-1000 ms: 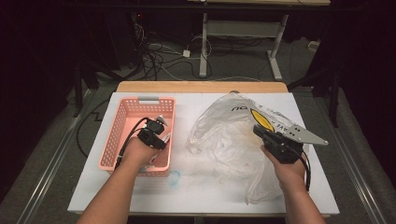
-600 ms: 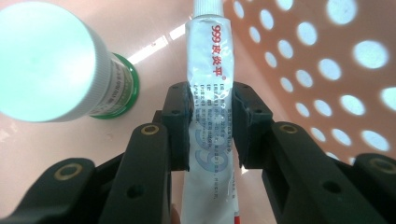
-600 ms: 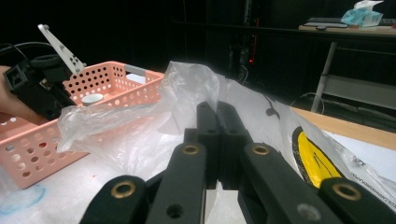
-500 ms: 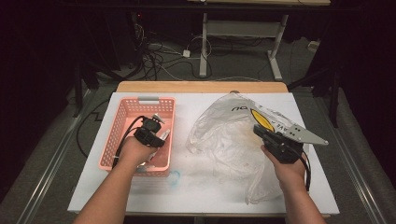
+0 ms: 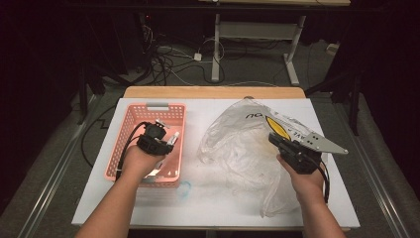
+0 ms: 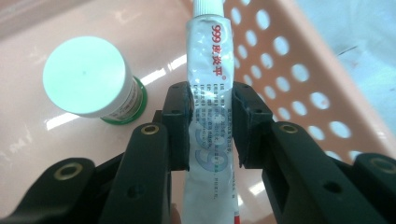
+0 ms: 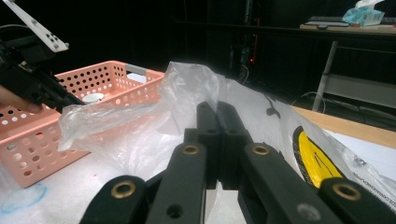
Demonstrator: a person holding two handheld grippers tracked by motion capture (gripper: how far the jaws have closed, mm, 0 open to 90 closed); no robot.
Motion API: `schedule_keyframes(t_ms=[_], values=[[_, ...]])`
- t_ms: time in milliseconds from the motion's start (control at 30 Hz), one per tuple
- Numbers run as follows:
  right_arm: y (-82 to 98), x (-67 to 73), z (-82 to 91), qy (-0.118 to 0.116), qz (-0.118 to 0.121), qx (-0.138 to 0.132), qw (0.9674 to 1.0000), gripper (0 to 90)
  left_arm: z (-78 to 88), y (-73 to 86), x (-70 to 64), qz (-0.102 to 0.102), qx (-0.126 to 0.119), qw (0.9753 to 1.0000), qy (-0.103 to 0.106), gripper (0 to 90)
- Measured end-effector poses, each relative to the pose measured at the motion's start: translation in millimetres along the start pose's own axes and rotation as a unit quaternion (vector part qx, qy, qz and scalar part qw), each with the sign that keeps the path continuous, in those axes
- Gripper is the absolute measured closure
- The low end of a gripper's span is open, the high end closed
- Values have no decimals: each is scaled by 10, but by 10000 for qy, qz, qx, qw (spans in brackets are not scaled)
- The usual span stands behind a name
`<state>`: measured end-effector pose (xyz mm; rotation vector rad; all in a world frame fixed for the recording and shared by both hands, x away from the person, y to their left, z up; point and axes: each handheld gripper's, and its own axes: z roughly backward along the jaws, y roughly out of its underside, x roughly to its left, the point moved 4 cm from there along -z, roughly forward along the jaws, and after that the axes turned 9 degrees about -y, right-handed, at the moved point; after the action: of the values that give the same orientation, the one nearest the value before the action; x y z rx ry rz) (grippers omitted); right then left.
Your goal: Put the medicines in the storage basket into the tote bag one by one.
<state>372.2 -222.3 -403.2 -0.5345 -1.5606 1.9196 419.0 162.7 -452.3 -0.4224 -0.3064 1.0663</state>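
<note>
Since a second ago our left tool (image 5: 166,140) has come up a little over the basket (image 5: 130,116), carrying the tube (image 6: 211,93) with it; our right tool (image 5: 281,141) has kept where it was.

We have the left tool clamped narrow across the tube's middle, cap end pointing away from us, and the tube hangs above the basket floor, clear of the pink wall beside it. We judge the tube light and soft: a foil or plastic skin that dents under the pads and could slip if squeezed too little, or ooze at the cap if squeezed too much. The flat middle, where we hold it now, seems the safest place; the crimped tail would fold.

Our right tool is pinched fully together on a fold of the bag (image 5: 237,148), which lies crumpled on the worktop (image 5: 198,208) well to the right of the basket. The film is thin, slippery and limp, so it will sag and may close its own mouth.

In the basket a small jar (image 6: 88,79) with a white lid stands upright beside the tube. Whether anything is inside the bag we cannot quite tell through the creases.
</note>
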Motion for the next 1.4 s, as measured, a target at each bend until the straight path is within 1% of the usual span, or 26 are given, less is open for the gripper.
schedule_keyframes(t_ms=[67, 300, 333, 433, 533, 633, 700, 800, 833, 933, 1100, 1233, 1400], values=[[3, 1, 1, -9, -12, 4, 10000, 900, 33, 12, -12, -10, -134, 9999, 30, 687], [12, 12, -15, -34, 23, 19, 10000, 900, 120, 52, -26, 69, -402, 9991, 137, 687], [11, 12, -14, -31, 28, 19, 10000, 900, 133, 59, -29, 118, -474, 9987, 161, 687], [4, 12, -3, -32, 38, 15, 10000, 900, 172, 82, -30, 143, -632, 9977, 192, 686], [-2, 8, 7, -26, 21, -8, 10000, 900, 213, 114, -29, 203, -819, 9962, 212, 687], [4, -3, 7, -13, 16, -6, 10000, 900, 270, 148, -21, 242, -1008, 9944, 206, 686], [8, -7, 5, -21, 13, 3, 10000, 900, 312, 171, -27, 223, -1123, 9932, 209, 686], [11, -3, 3, -14, 6, 12, 10000, 900, 380, 210, -59, 222, -1325, 9906, 261, 687], [12, -2, 3, -16, 7, 14, 10000, 900, 399, 222, -69, 183, -1376, 9900, 252, 687], [15, 0, 0, -30, 2, 21, 10000, 900, 447, 255, -95, 211, -1571, 9871, 240, 687], [10, 13, 4, -35, 16, 18, 10000, 900, 479, 336, -112, 257, -1774, 9834, 273, 687], [16, 7, 6, -49, 25, 24, 10000, 900, 491, 404, -133, 289, -1946, 9801, 280, 687], [21, 10, 2, -39, 16, 32, 10000, 900, 508, 440, -147, 321, -2148, 9755, 345, 687]])
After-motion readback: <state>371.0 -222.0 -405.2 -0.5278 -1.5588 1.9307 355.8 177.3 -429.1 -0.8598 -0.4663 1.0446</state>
